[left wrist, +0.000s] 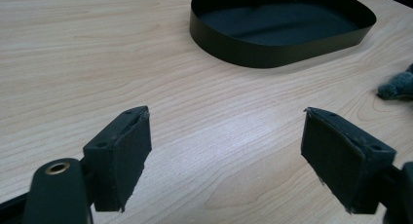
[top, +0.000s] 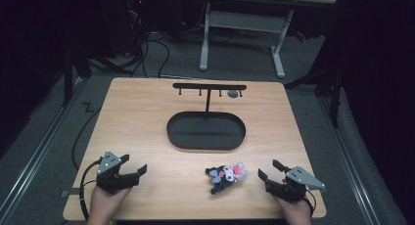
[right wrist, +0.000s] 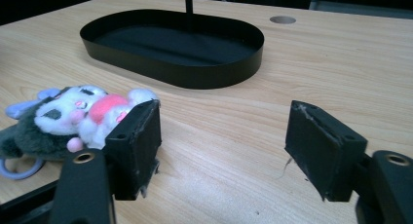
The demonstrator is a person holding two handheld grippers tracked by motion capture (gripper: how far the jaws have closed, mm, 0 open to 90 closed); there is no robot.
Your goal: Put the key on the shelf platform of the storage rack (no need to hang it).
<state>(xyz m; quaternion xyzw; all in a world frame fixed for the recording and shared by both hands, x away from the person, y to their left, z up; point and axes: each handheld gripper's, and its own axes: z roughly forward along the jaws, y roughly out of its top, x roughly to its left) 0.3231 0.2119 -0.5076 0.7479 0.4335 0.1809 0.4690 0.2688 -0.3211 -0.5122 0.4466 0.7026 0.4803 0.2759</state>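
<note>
Both tongs, left tongs and right tongs, sit spread wide with nothing between them, low at the near bench edge. Plush toy lies between them, closer to the right, short of the black tray. Looks soft, light, squishy; I'd pinch the fat middle.

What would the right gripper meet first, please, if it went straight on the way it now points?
Probably bare table first, then the black tray rim. The right gripper has open jaws with only wood between them, and the plush toy lies off to one side of its line. Depth is hard to judge.
</note>
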